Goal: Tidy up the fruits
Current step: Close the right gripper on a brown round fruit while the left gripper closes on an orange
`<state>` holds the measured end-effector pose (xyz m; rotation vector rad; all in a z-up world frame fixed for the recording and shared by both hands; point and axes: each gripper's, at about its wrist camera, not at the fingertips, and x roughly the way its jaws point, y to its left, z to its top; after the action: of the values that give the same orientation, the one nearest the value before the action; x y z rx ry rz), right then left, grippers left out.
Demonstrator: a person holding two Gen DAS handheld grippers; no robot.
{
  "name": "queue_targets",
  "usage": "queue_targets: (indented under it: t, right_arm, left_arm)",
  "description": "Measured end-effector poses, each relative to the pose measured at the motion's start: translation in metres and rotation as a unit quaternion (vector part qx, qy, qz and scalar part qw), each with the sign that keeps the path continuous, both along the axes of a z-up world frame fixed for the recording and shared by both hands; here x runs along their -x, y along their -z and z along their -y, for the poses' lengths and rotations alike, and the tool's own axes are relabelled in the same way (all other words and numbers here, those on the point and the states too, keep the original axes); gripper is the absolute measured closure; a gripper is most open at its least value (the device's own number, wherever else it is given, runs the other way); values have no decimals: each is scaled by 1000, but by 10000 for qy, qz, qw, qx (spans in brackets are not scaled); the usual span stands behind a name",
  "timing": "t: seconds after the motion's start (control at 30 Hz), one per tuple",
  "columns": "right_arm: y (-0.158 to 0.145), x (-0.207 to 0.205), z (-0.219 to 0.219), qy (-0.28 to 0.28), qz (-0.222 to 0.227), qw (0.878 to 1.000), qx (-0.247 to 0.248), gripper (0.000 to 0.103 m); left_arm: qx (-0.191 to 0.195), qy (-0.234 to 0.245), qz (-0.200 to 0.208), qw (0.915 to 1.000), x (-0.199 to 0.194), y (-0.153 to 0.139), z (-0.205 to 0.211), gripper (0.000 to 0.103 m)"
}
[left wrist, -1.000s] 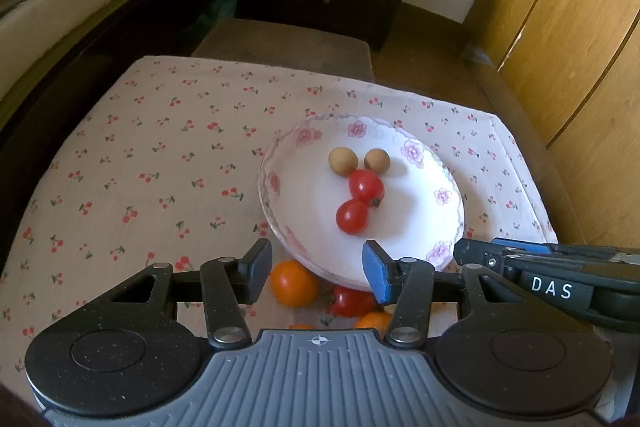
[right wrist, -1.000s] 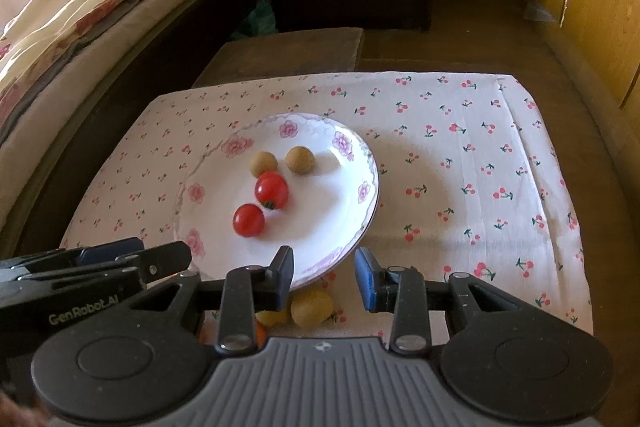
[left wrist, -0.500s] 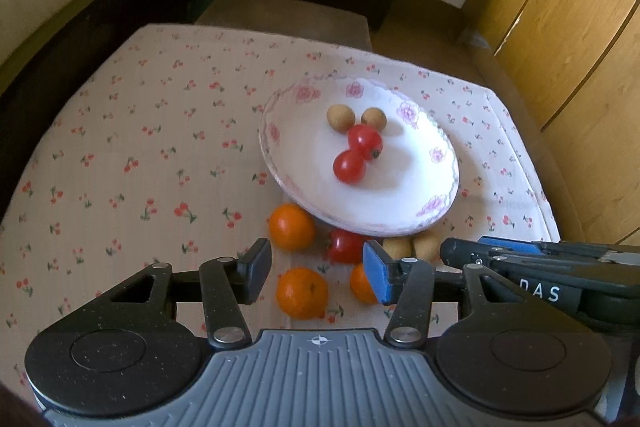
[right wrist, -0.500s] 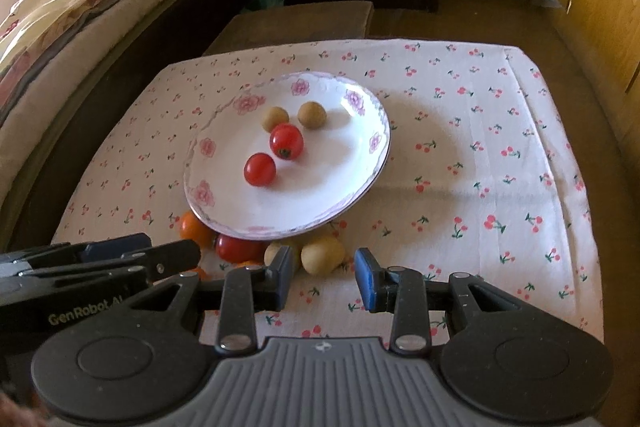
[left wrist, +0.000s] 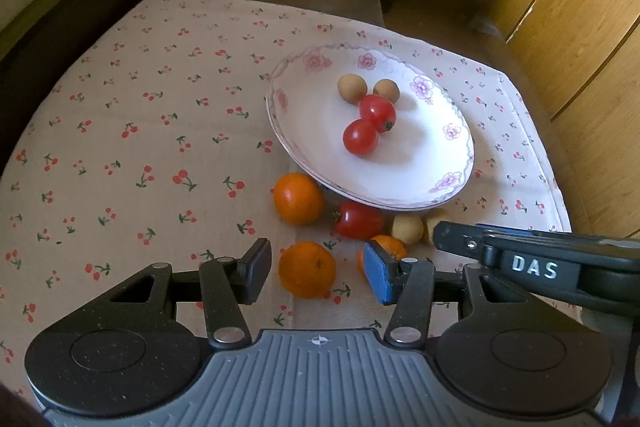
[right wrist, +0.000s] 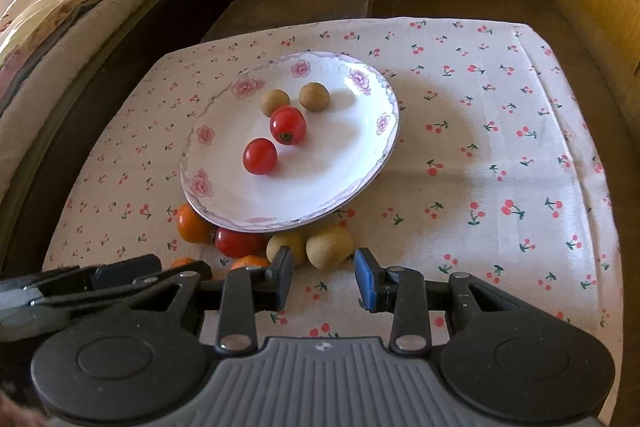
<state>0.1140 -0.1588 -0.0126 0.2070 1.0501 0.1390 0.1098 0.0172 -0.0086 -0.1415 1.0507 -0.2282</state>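
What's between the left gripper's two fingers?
In the left wrist view, an orange sits on the cloth in the gap of the open left gripper, not touched yet.

A flowered plate (right wrist: 372, 163) on a cherry-print tabletop (right wrist: 500, 131) holds two tomatoes (right wrist: 287, 125) and two longans (right wrist: 314, 97); more fruit (right wrist: 329, 247) lies beside the wide-apart right gripper (right wrist: 323, 279).

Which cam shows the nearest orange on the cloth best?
Left wrist: the nearest orange lies whole on the cloth, framed by the open left gripper. In the right wrist view only a sliver of it shows above the left gripper's body.
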Motion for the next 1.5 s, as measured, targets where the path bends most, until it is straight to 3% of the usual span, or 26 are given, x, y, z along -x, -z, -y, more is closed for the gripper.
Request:
queue_targets:
  t: [0.53, 0.93, 1.07, 1.5]
  right_arm:
    - [11, -14, -6, -21, -86, 9995, 289, 68]
    - [16, -18, -6, 41, -12, 9999, 103, 68]
    - [19, -18, -11, -48, 18, 9997, 246, 72]
    - [6, -1, -3, -142, 60, 9994, 302, 73]
  left_arm:
    - [46, -25, -153, 9999, -2, 7, -1, 41]
    - [46, -19, -207, 9998, -3, 11, 2, 40]
    - [36, -8, -204, 9998, -3, 13, 4, 40]
    - [99, -10, -193, 9998, -1, 11, 2, 43]
